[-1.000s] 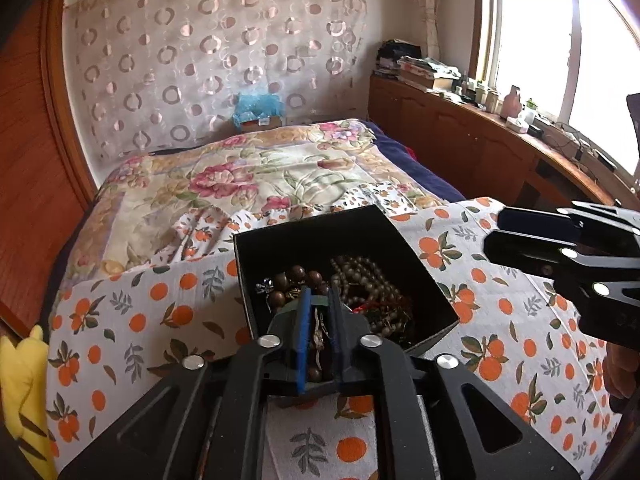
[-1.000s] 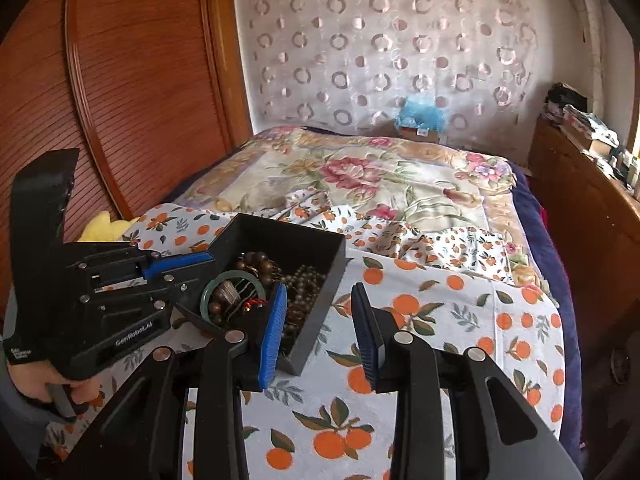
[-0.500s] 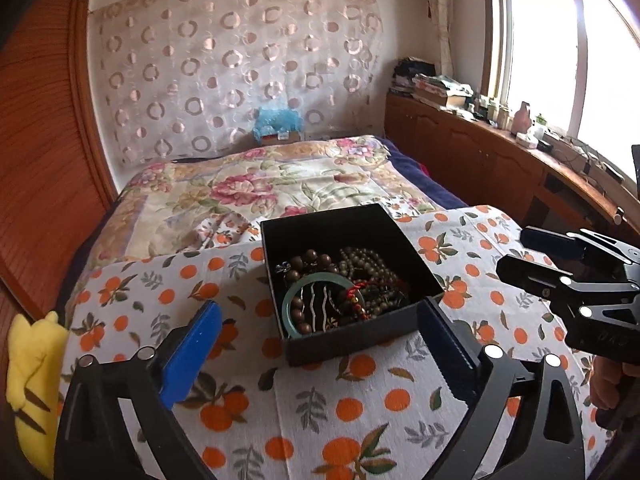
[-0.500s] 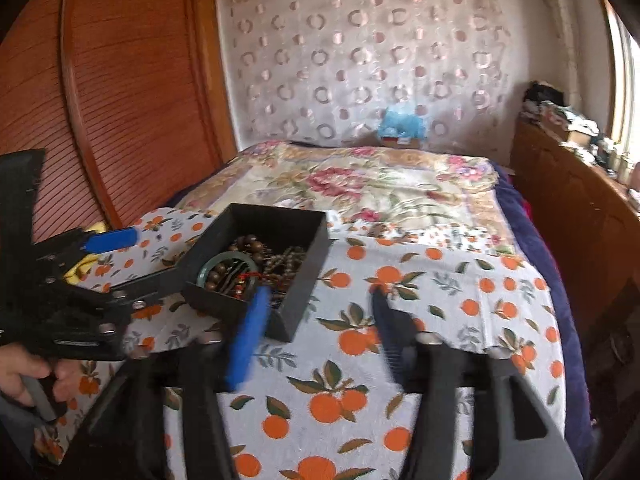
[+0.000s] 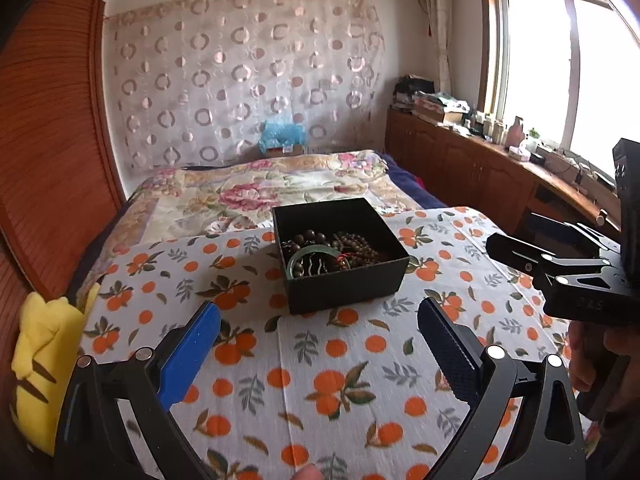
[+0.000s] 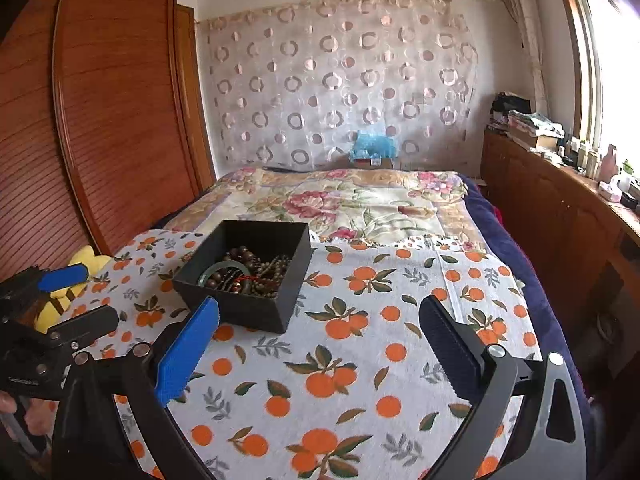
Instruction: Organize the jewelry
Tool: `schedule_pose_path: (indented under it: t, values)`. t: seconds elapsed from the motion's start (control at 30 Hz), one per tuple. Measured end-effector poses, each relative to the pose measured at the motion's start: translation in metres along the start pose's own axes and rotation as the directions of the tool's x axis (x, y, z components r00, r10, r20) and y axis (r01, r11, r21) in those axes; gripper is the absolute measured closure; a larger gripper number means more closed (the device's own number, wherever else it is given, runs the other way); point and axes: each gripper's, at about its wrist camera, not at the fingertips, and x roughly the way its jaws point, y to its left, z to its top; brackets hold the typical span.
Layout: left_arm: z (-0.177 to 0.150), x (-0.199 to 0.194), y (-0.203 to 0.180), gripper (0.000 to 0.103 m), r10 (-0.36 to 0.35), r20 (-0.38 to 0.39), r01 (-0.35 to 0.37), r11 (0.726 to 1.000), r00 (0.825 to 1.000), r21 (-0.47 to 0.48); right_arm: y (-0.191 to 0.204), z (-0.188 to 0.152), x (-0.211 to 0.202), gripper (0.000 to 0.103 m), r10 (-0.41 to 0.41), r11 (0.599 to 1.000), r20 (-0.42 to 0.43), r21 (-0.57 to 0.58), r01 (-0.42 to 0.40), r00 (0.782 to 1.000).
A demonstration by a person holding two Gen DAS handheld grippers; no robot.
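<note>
Having dropped the green bangle (image 5: 308,256) into the black box (image 5: 340,276) on the bed, my left tongs (image 5: 320,344) gape empty, right tongs (image 6: 320,340) opening empty; jewelry gathered.

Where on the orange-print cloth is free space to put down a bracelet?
The orange-print cloth is bare right of the black box, out to the blue blanket. It is also bare between the box and both grippers. The box itself is crowded with beads.
</note>
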Motion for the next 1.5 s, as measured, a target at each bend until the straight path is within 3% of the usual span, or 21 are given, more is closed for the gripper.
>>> schedule_pose_path:
  t: [0.7,1.5]
  values:
    - [-0.013,-0.080,0.012,0.008,0.099,0.117,-0.093,0.994,0.988,-0.058,0.032,-0.021,-0.077,0.002,-0.020,1.000,0.125,0.003,0.020,0.992]
    - [-0.021,-0.085,0.013,0.008,0.099,0.115,-0.093,0.994,0.988,-0.060,0.030,-0.026,-0.083,0.002,-0.029,1.000,0.131,0.010,0.028,0.991]
